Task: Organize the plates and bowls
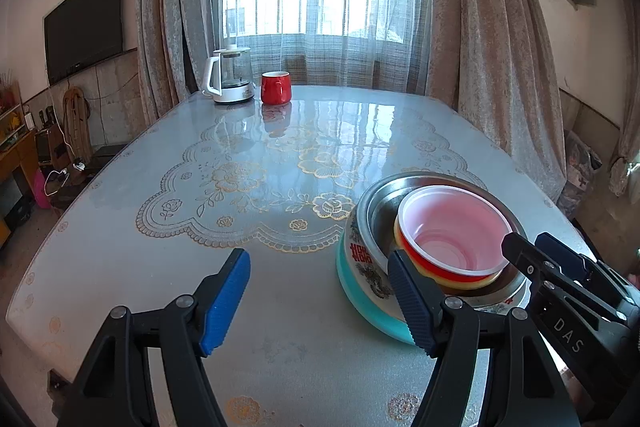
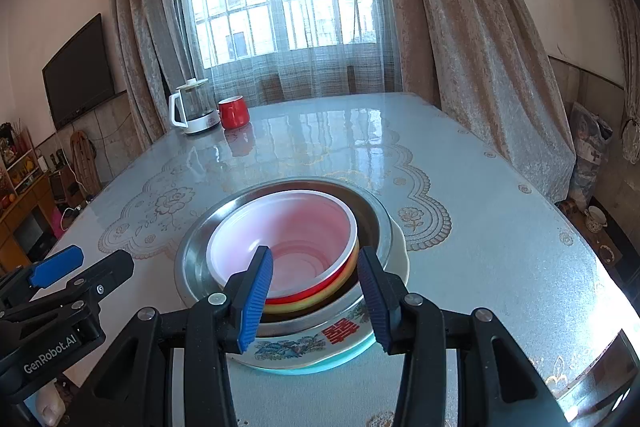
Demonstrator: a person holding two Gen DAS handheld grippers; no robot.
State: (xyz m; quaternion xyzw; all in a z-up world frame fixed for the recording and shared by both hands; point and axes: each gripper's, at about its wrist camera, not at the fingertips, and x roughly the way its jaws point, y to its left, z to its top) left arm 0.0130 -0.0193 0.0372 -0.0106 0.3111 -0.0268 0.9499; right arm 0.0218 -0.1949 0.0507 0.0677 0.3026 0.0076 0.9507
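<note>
A stack of nested bowls (image 2: pixel 296 243) stands on the table near its front edge. A teal bowl (image 1: pixel 360 303) is at the bottom, then an enamel bowl with red characters (image 2: pixel 340 333), a steel bowl (image 2: pixel 192 267), and yellow, red and white plastic bowls (image 1: pixel 452 227) inside. My right gripper (image 2: pixel 314 263) is open over the stack's near rim. Its left finger is in front of the white bowl's inside, its right finger over the steel bowl, and no pad presses on anything. My left gripper (image 1: pixel 316 267) is open and empty, just left of the stack.
A glass kettle (image 1: pixel 230 75) and a red mug (image 1: pixel 275 87) stand at the table's far left corner. The glass-topped table (image 1: pixel 248 163) carries a lace cloth. Curtains and a window lie behind, with a TV (image 1: pixel 84 23) and shelves on the left.
</note>
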